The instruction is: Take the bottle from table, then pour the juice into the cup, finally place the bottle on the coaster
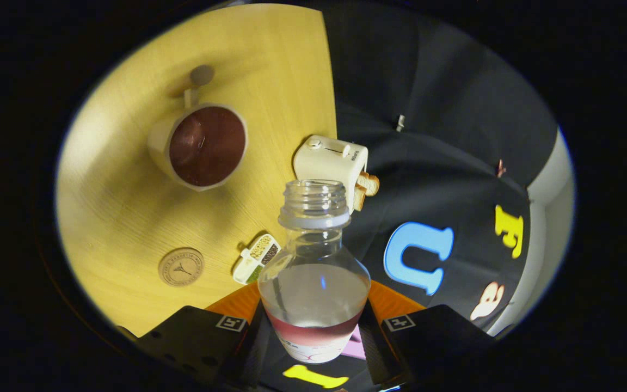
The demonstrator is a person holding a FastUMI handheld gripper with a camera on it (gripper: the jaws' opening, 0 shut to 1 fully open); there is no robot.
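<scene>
Claw [313, 332] pinching the lower body of the uncapped clear bottle [313, 272], held above the tabletop [123, 218] with the filled cup [204, 146] and the coaster [181, 267] beyond its neck. With little juice left, the bottle is probably light, thin-walled and slippery; a firm low grip suits it

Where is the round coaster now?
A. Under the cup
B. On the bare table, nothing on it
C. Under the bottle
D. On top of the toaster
B: the coaster lies alone on the table, apart from the cup, while the gripper holds the bottle between its fingers.
</scene>
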